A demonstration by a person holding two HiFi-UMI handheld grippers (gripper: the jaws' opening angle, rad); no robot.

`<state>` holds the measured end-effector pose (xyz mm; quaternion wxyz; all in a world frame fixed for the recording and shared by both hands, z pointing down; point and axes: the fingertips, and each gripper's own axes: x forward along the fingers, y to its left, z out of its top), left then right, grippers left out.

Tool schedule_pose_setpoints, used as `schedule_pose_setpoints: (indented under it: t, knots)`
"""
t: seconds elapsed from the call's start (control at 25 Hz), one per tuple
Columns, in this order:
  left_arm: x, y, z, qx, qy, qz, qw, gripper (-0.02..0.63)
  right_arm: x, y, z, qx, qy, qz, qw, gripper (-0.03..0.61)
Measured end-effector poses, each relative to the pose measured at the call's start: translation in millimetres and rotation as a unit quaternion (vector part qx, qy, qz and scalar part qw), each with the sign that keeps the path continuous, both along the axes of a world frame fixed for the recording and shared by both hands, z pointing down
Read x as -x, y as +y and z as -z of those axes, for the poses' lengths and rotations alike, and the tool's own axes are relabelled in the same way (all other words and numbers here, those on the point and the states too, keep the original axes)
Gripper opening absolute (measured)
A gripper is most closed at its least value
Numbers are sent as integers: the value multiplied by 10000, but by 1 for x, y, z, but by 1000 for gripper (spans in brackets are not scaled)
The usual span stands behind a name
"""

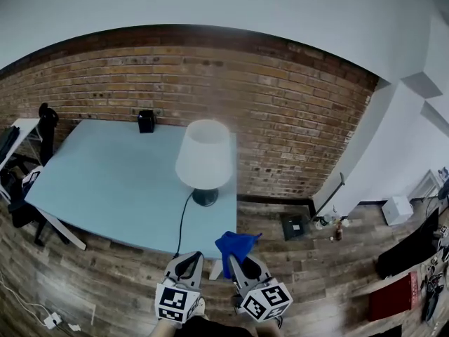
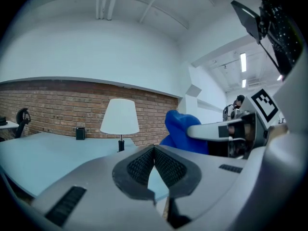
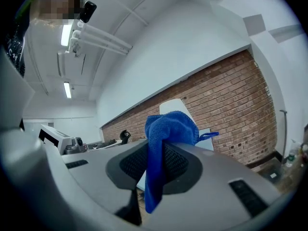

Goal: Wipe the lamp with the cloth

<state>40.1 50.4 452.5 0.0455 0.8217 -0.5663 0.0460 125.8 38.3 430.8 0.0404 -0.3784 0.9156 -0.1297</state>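
A lamp [image 1: 204,155] with a white shade and a dark round base stands near the right front corner of the pale blue table [image 1: 105,181]; its black cord runs toward the front edge. It also shows far off as the lamp [image 2: 120,116] in the left gripper view, and the lamp [image 3: 175,106] peeks out behind the cloth in the right gripper view. My right gripper [image 1: 234,257] is shut on a blue cloth [image 1: 236,243], which bunches above the jaws and hangs below them as the cloth [image 3: 165,143]. My left gripper [image 1: 188,260] is shut and holds nothing, short of the table's front edge.
A small black box [image 1: 146,121] sits at the table's back edge against the brick wall [image 1: 280,104]. A black chair [image 1: 46,128] stands at the left. A dark box [image 1: 294,225] and small items lie on the wooden floor to the right.
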Motion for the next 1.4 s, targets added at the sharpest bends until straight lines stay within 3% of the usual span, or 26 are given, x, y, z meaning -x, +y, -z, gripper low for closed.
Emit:
schedule_pose_setpoints:
  t: [0.28,0.44,0.72,1.04,1.28,1.4]
  knots:
    - [28,-76,2,-96,72,4,9999,9,37,-76,9,-270,15,197,9994,61]
    - [40,-111,1,-108,34,-37,9999,8,51,-108,23,-654,48,334,9973,61]
    - [46,-148,16,-181,-18,-139,9997,9,52,-157,107,-1321,-305,620,9888,61]
    - [60,-180,22,-236,49,393,9989,9,55,-214,187,-2110,-504,938,9717,61]
    - [73,-188,25,-235,26,634,9977,9,78,-242,145,-2041,306,666,9762,61]
    - [77,-187,19,-187,70,708,9973,9,77,-244,117,-1867,455,530,9799,61]
